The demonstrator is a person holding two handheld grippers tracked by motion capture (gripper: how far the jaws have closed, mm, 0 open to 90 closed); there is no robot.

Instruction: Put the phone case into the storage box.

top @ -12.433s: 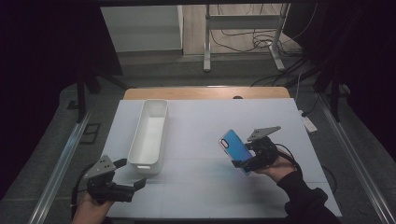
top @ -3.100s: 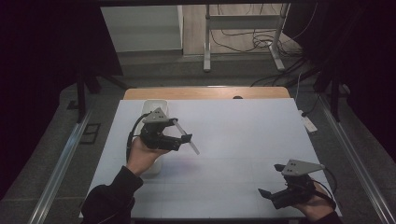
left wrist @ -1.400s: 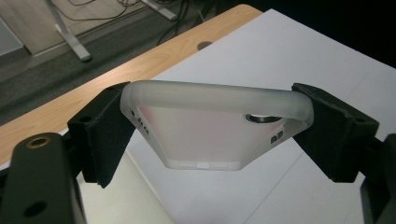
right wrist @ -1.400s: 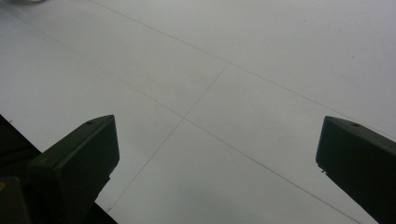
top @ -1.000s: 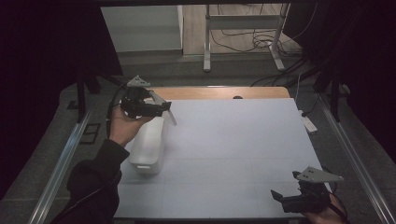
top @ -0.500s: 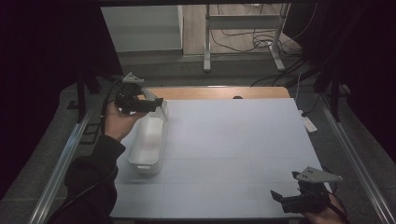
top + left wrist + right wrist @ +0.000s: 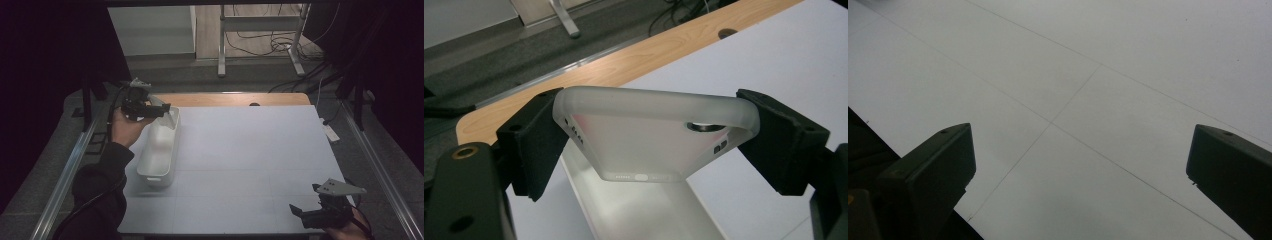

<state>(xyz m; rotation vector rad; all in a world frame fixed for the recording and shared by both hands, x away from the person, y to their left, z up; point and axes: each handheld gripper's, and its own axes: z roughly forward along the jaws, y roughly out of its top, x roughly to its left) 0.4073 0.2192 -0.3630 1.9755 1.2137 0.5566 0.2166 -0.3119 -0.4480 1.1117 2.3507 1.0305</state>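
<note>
Gripping a clear phone case [image 7: 649, 135] crosswise, left tool [image 7: 649, 145] above bin [image 7: 160, 150].

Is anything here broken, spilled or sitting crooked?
Nothing looks damaged or spilled. The frosted phone case is clamped across its width in the left hand-held gripper, above the far end of the white bin, which lies straight on the table. The right hand-held gripper is open and holds nothing.

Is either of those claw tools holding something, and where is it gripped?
The left gripper clamps a frosted phone case by its two long side edges, above the white bin. The right gripper holds nothing.
</note>
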